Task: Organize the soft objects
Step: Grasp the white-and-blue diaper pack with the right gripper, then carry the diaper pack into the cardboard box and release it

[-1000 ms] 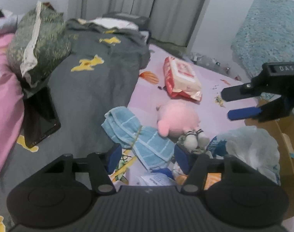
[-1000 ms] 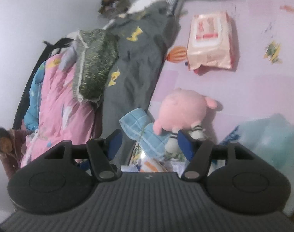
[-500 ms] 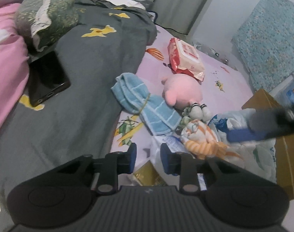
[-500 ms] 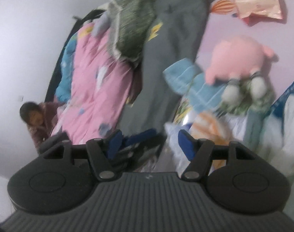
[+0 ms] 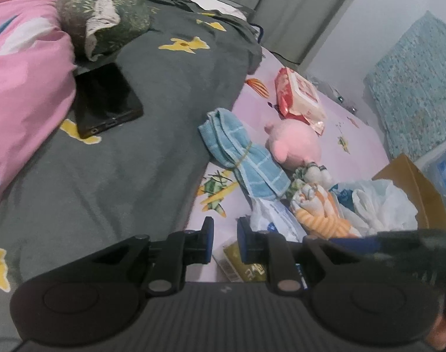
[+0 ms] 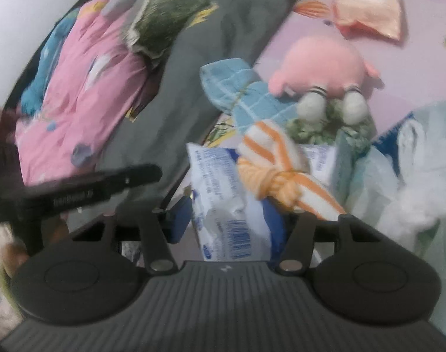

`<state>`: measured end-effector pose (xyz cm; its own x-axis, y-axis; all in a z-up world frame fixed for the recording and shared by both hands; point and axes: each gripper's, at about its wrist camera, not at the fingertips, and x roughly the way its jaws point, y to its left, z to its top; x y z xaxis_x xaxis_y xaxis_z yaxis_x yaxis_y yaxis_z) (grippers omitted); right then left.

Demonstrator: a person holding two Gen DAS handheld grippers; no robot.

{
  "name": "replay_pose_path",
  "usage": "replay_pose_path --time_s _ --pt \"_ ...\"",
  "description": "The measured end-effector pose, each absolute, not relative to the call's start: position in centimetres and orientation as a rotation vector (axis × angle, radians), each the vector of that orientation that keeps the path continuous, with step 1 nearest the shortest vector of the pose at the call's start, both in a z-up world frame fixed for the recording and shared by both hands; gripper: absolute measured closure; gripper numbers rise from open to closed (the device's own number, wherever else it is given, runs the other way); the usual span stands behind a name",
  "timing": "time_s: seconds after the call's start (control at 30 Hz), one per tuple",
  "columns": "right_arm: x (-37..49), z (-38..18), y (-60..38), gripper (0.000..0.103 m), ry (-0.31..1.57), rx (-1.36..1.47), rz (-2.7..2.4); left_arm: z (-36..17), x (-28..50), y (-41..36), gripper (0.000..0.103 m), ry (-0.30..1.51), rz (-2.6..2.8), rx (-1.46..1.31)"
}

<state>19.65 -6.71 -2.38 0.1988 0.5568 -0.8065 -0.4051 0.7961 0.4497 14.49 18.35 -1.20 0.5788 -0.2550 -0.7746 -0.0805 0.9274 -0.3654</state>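
Observation:
A pile of soft things lies on the lilac sheet: a rolled blue towel [image 5: 243, 158] [image 6: 246, 99], a pink plush [image 5: 293, 143] [image 6: 322, 64] and a knotted orange-striped towel [image 5: 319, 208] [image 6: 278, 164]. A white-and-blue tissue packet [image 6: 229, 214] [image 5: 275, 220] fills the gap of my right gripper [image 6: 229, 220]. Its jaws are closing and the pads meet the packet's sides. My left gripper [image 5: 225, 240] hovers over the sheet's edge just left of the pile, shut with nothing between its pads. It shows as a blurred dark bar [image 6: 155, 174] in the right wrist view.
A grey blanket [image 5: 135, 161] with a black phone [image 5: 105, 96] covers the left of the bed, with a green pillow [image 5: 102, 8] and pink quilt [image 5: 23, 67] beyond. A wipes pack [image 5: 299, 96] lies farther back. A white plastic bag [image 5: 378, 202] and cardboard box [image 5: 410, 176] sit right.
The left jaws went from wide apart to shut on nothing as that gripper shifted left. My right gripper dropped onto the pile, and the tissue packet now sits between its jaws.

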Motion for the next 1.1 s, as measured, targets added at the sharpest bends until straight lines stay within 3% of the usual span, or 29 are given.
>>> replay_pose_path --time_s 0.2,0.3,0.4,0.47,0.5,0.53,0.67,0.7,1.1 --pt "15.8 -1.6 -1.5 0.047 1.092 -0.177 0.722 -0.6 13.8 19.3 0.085 0.931 -0.084 -0.391" --pt "14.7 -2.8 0.7 0.041 1.047 -0.360 0.669 -0.5 13.3 19.7 0.085 0.927 -0.080 -0.400" --pt "14.0 -4.3 2.2 0.021 1.008 -0.502 0.632 -0.4 12.7 19.9 0.085 0.925 -0.078 -0.404" --pt "14.0 -5.4 2.5 0.022 1.008 -0.542 0.629 -0.2 12.3 20.1 0.085 0.920 -0.075 -0.404" --pt "14.2 -5.6 2.3 0.029 1.005 -0.537 0.623 -0.1 12.0 20.3 0.085 0.917 -0.074 -0.402" --pt "14.6 -5.5 2.0 0.051 1.004 -0.516 0.612 0.0 11.7 20.4 0.084 0.912 -0.073 -0.399" --pt "17.0 -3.9 -1.0 0.062 1.059 -0.286 0.575 0.5 10.7 20.8 0.083 0.895 -0.078 -0.397" --pt "17.4 -3.6 -1.8 0.070 1.063 -0.232 0.569 0.6 10.5 20.8 0.082 0.891 -0.085 -0.396" --pt "15.3 -0.9 -10.9 0.073 1.117 0.519 0.738 1.3 6.7 19.9 0.080 0.904 -0.199 -0.362"
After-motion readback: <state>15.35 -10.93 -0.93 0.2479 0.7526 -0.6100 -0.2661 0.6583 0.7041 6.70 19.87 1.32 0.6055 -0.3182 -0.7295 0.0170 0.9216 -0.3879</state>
